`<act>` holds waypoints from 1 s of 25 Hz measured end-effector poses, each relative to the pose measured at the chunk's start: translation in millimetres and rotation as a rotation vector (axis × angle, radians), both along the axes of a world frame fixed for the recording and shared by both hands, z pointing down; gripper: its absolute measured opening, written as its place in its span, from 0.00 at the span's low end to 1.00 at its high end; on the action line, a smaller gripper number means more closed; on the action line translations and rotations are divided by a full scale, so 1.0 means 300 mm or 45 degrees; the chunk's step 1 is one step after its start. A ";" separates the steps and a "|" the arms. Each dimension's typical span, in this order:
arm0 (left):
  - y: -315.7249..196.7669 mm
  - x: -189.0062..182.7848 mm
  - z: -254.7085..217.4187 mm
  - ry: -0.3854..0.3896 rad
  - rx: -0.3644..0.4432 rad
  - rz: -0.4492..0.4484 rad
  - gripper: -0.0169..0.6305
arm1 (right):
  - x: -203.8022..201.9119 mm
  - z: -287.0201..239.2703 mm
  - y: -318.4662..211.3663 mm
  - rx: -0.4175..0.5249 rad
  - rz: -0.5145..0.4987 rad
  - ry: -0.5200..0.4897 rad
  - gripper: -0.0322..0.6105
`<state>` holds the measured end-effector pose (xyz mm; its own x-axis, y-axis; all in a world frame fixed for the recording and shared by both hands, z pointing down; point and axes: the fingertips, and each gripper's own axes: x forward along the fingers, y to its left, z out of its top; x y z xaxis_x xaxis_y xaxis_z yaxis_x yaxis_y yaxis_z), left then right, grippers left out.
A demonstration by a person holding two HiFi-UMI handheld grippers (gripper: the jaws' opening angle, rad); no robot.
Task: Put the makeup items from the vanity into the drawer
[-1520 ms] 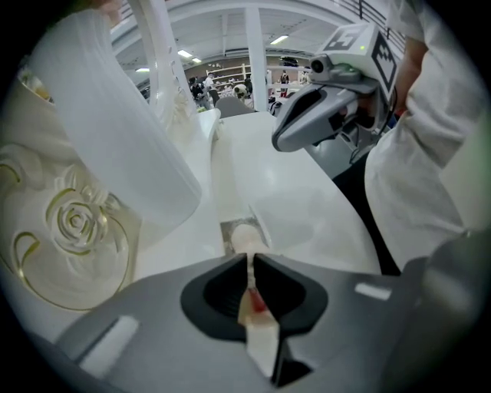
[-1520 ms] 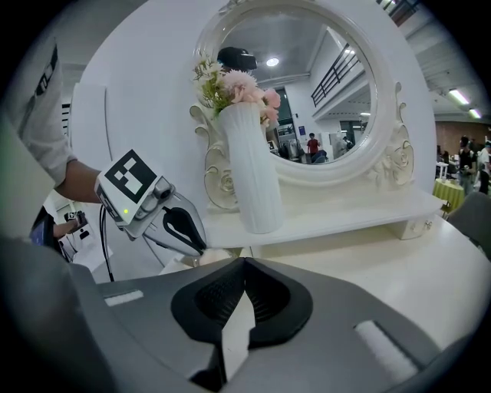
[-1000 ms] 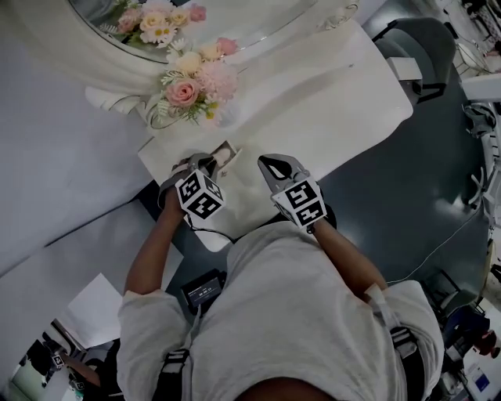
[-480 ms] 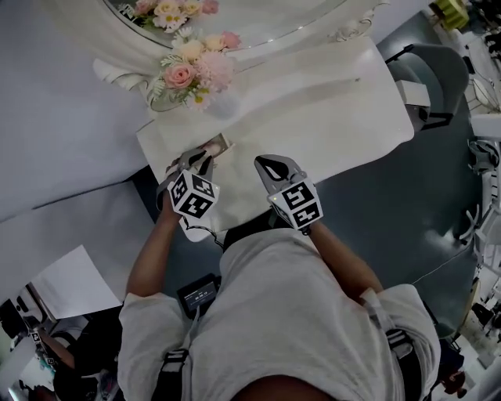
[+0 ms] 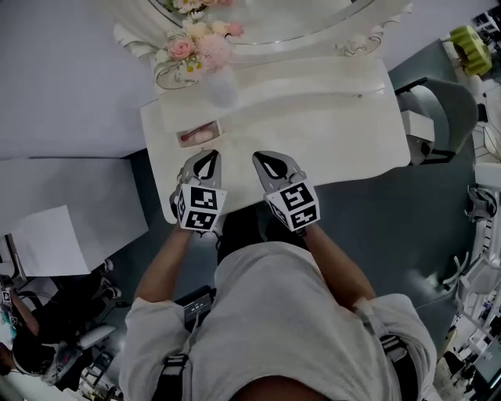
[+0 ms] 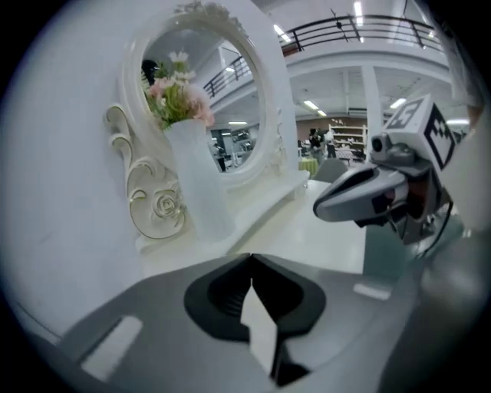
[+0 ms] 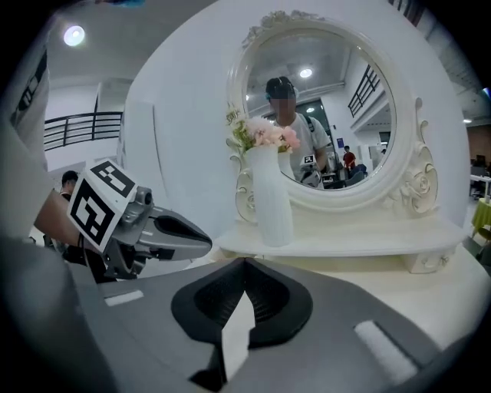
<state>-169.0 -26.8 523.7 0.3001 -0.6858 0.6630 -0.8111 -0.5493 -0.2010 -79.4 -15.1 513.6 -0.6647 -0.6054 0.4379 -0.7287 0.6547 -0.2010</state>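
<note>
**Drawer loaded, both grippers empty at the front edge**

I have both grippers over the front edge of the vanity (image 5: 329,125), on its left half, side by side and a little apart. The left gripper (image 5: 208,157) has its jaws pressed fully together with nothing between them; its own view shows the tips meeting over bare white worktop. The right gripper (image 5: 262,159) reads the same from its view: jaws together, nothing held.

The small drawer (image 5: 220,131) stands open near the back-left corner of the worktop, just in front of the vase (image 5: 219,86) of flowers. Something pink and red lies inside it (too small from the head view for me to name the pieces). I take those to be the makeup items. I see nothing else loose on the worktop, from the left end to the right end.

So my judgement is that the carrying part is done, or close to it, and I am between steps with free grippers. What seems to be left is closing the drawer, if the task wants it shut. The left gripper is the nearer one, just in front of the drawer and slightly to its right. The move calls for bringing its closed tips against the drawer's front face and pushing straight toward the mirror (image 5: 274,19). I'd keep the push low and square so the drawer does not skew, and stay clear of the vase right behind it, which looks tall and easy to tip.
</note>
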 end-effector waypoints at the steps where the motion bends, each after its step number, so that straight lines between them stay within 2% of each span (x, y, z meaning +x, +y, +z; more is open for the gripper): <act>1: 0.018 0.022 -0.022 0.037 0.035 -0.043 0.03 | 0.013 -0.016 0.011 0.018 -0.006 -0.010 0.05; 6: 0.121 0.162 -0.141 0.218 0.195 -0.197 0.03 | 0.082 -0.110 0.087 0.119 -0.047 -0.058 0.05; 13: 0.251 0.321 -0.308 0.372 0.378 -0.357 0.03 | 0.213 -0.247 0.179 0.266 -0.050 -0.107 0.05; 20: 0.388 0.450 -0.436 0.461 0.527 -0.404 0.03 | 0.325 -0.386 0.263 0.375 -0.049 -0.171 0.05; 25: 0.433 0.507 -0.437 0.478 0.534 -0.410 0.03 | 0.374 -0.416 0.319 0.397 -0.050 -0.170 0.05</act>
<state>-16.9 103.2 392.5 0.1952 -0.9581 0.2095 -0.9790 -0.2030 -0.0162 32.9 80.7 388.7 -0.7289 -0.6694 0.1434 -0.6827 0.7265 -0.0789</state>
